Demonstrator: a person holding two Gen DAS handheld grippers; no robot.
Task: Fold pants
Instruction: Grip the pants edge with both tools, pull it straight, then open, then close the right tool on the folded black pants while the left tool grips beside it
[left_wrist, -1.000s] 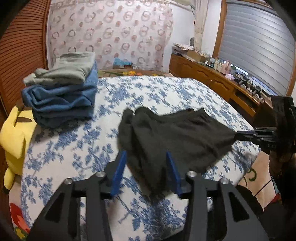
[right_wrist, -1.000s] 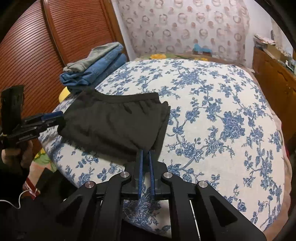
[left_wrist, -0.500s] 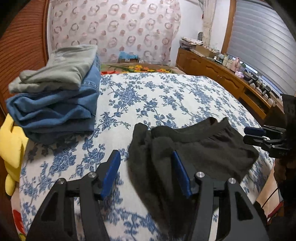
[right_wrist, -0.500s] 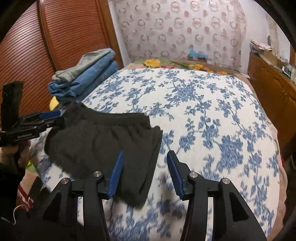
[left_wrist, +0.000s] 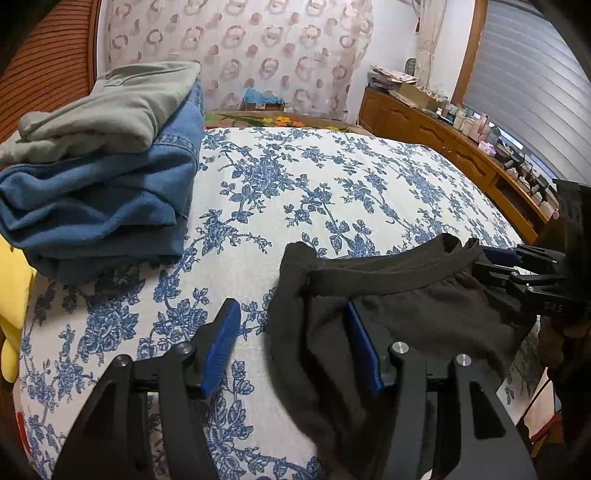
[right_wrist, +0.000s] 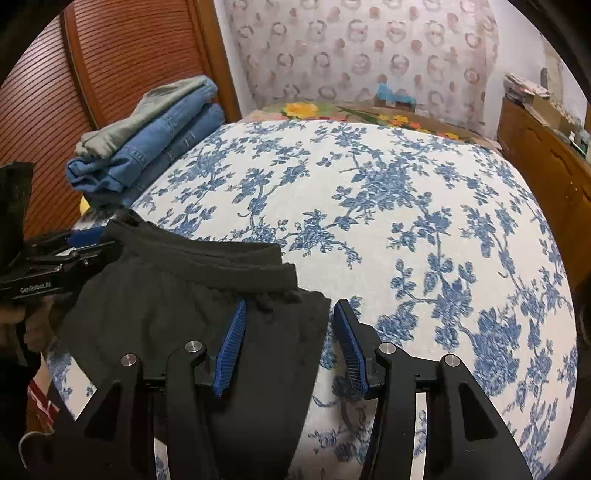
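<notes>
Since a second ago, the right gripper (right_wrist: 288, 343) has let go of the black pants (right_wrist: 177, 314) and both grippers have moved in over the bed (right_wrist: 406, 221). The pants now lie folded on the near edge of the blue-flowered bedspread. The right gripper's jaws stand apart over the pants' right edge, gripping nothing. The left gripper (left_wrist: 291, 343) is also released, its jaws straddling the pants' left edge. Folded jeans (left_wrist: 96, 199) sit stacked at far left.
</notes>
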